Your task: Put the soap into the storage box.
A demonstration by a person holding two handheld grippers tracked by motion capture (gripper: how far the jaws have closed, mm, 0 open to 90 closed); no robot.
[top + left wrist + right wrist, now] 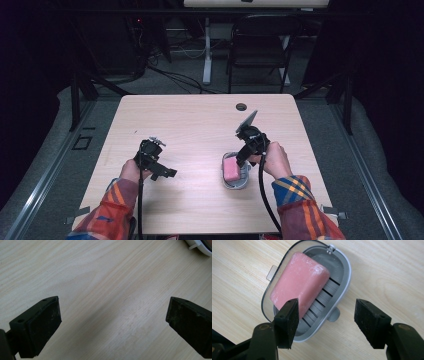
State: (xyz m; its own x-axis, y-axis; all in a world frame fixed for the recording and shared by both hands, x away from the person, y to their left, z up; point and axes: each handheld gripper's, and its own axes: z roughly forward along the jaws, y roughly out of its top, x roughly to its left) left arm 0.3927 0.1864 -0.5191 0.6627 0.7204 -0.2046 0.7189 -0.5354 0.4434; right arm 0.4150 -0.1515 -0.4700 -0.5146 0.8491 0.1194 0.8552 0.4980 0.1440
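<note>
Resting pink soap [299, 285] in grey dish [347, 272].

1. The pink soap bar [299, 285] is a rounded rectangular block with faint whitish scuffs on its top face.
2. I see it lying tilted in the soap dish [345, 272], one end raised on the dish's edge and the other dipping towards the slotted floor.
3. The dish is grey and oval, with dark drain slots across its bottom, a small hinge at one end and a small round knob sticking out at its side.
4. A clear piece with a small tab shows under the soap's raised end.
5. From above, the dish [244, 182] rests flat on the light wooden tabletop, right of centre towards my edge, with the soap [230, 170] in it.
</note>
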